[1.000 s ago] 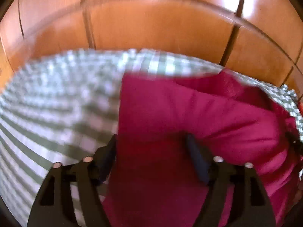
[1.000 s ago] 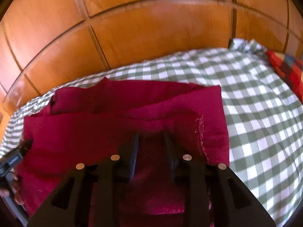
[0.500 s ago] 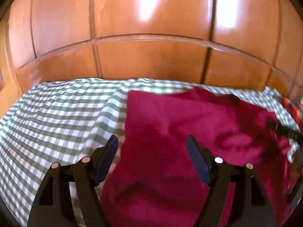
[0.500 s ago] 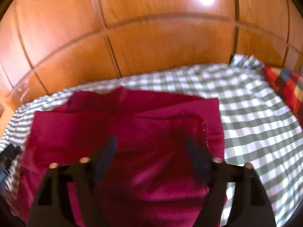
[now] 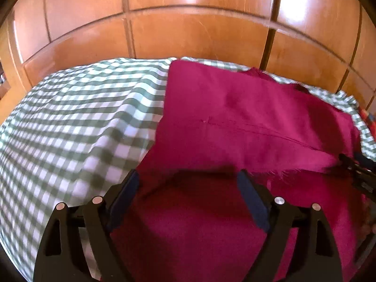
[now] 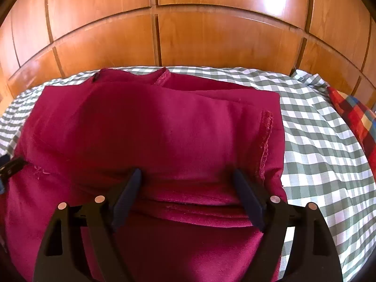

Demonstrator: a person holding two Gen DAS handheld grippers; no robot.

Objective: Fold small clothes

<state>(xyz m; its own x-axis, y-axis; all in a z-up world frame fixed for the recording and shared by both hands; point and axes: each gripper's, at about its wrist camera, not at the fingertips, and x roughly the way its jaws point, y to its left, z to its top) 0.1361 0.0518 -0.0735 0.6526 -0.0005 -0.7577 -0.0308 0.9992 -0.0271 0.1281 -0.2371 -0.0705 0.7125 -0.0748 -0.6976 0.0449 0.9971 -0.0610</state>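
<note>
A crimson garment (image 5: 235, 122) lies folded on a green-and-white checked cloth (image 5: 70, 122). My left gripper (image 5: 188, 183) is open and empty, hovering over the garment's near left part. My right gripper (image 6: 188, 181) is open and empty over the garment (image 6: 164, 129), close to its folded top layer and stitched right hem (image 6: 265, 141). The right gripper's tip (image 5: 357, 169) shows at the right edge of the left wrist view. The left gripper's tip (image 6: 11, 166) shows at the left edge of the right wrist view.
A wooden panelled wall (image 6: 188, 35) stands right behind the checked cloth (image 6: 317, 152). A red, blue and yellow plaid fabric (image 6: 354, 117) lies at the far right. The checked cloth has a raised crease (image 5: 122, 108) left of the garment.
My right gripper went from shut on the garment to open, leaving the fold lying flat. Both grippers have pulled back a little over the garment; the left one stayed open.
</note>
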